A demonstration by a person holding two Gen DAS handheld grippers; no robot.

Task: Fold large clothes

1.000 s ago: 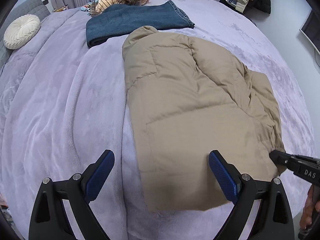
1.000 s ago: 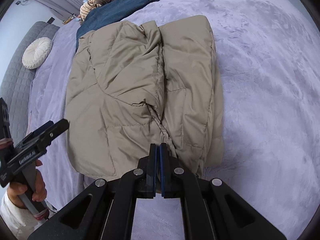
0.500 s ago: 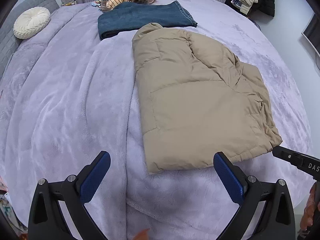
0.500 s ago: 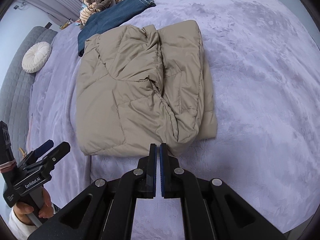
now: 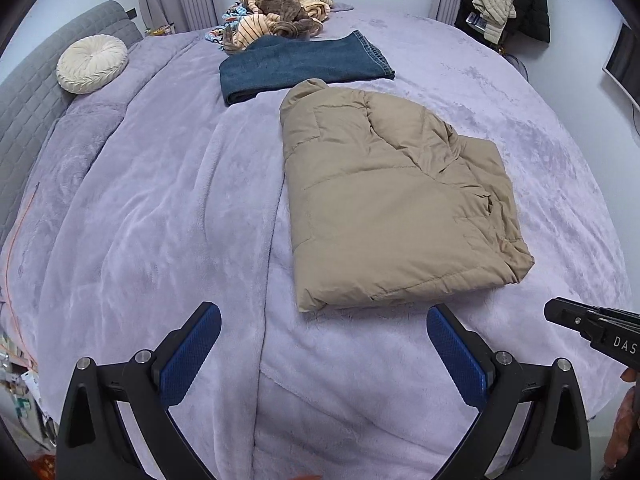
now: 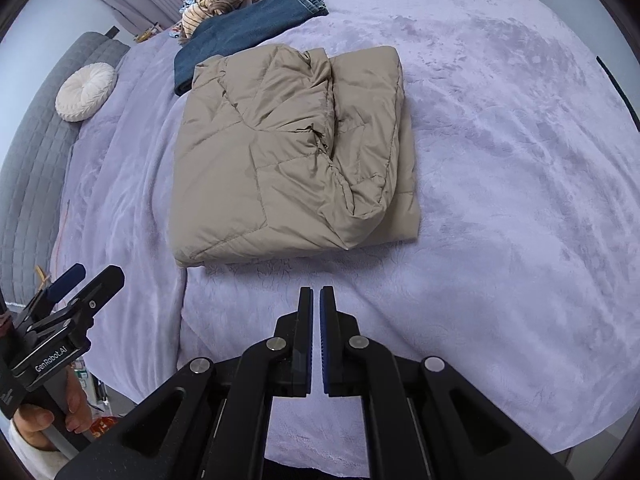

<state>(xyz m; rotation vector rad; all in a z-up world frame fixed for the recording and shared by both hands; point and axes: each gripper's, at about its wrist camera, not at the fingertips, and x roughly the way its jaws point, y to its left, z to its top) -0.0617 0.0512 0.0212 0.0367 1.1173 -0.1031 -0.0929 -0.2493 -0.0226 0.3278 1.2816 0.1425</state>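
Holding nothing, your left gripper (image 5: pixel 323 342) hangs over the near edge of the bed (image 5: pixel 160 208) with its blue-padded fingers (image 5: pixel 191 354) spread wide apart. Your right gripper (image 6: pixel 316 320) is beside it, also over the near edge, its two fingers drawn almost together with only a thin slit between them and nothing caught in it. Neither one touches the jacket (image 5: pixel 384 200).

That tan puffer jacket lies folded into a thick rectangle just beyond both grippers, in the middle of the bed's purple blanket, with its collar end toward the far edge. One folded-over layer sits bunched along its right side, with a flatter layer showing under it.

Past the collar you have a folded pair of jeans (image 5: pixel 296 66) touching or nearly touching the jacket, and behind those a loose heap of striped and brown clothes (image 5: pixel 280 12) at the far edge. A round cream cushion (image 5: pixel 92 65) rests at the far left corner against the grey headboard (image 5: pixel 28 92).
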